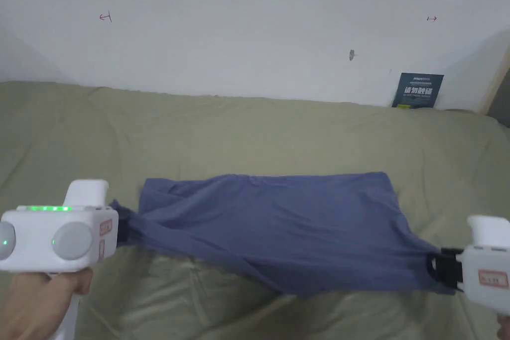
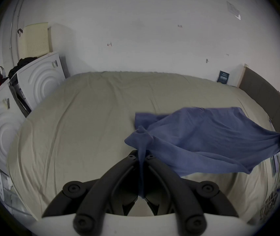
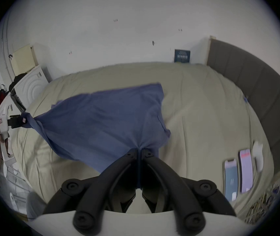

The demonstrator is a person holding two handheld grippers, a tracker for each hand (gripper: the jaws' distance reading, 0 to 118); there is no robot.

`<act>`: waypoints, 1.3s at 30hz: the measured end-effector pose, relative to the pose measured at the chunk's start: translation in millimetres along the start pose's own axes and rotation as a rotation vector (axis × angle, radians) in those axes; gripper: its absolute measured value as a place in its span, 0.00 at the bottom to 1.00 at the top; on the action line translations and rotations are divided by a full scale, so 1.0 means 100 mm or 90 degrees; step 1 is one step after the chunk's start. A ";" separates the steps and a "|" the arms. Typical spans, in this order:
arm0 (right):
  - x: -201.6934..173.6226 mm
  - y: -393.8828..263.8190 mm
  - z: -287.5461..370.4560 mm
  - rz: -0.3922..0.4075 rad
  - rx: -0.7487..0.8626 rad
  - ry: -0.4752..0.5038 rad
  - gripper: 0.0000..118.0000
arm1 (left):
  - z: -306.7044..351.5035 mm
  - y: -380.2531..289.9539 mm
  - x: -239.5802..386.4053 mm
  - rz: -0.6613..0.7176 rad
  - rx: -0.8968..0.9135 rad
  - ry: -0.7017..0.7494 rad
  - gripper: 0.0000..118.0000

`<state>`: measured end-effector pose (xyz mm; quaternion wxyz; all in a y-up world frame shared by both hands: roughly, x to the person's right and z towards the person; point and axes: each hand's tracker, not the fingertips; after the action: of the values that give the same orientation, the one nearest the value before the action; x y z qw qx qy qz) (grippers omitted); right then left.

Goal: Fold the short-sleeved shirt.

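Both grippers, left (image 1: 122,226) at 9 o'clock, right (image 1: 434,270) at 3, pinch shirt (image 1: 279,231) corners mid-fold; next likely carry near edge toward 12.

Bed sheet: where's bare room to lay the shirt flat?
Free: olive bed sheet between the blue short-sleeved shirt and white wall, and left of the shirt. Crowded: right near edge, where two phones lie beside the grey headboard.
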<state>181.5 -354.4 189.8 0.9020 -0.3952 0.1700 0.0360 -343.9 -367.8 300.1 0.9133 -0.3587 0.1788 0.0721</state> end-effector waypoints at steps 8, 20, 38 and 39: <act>0.12 -1.10 0.63 -0.056 -0.031 0.035 0.06 | 0.59 -0.94 -0.33 0.003 -0.033 -0.018 0.00; 0.21 -1.60 0.68 -0.087 -0.095 0.049 0.06 | 0.82 -1.70 -0.56 0.020 -0.104 -0.041 0.00; 0.14 -1.32 0.64 -0.003 -0.113 -0.033 0.99 | 0.98 -1.59 -0.64 0.056 -0.121 -0.005 1.00; 0.12 -1.30 0.66 -0.006 -0.100 -0.028 0.99 | 1.02 -1.58 -0.65 0.064 -0.115 -0.006 0.99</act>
<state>237.5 -396.0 318.3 0.8718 -0.4649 0.1449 0.0538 -334.6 -414.4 493.5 0.8733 -0.4298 0.1849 0.1354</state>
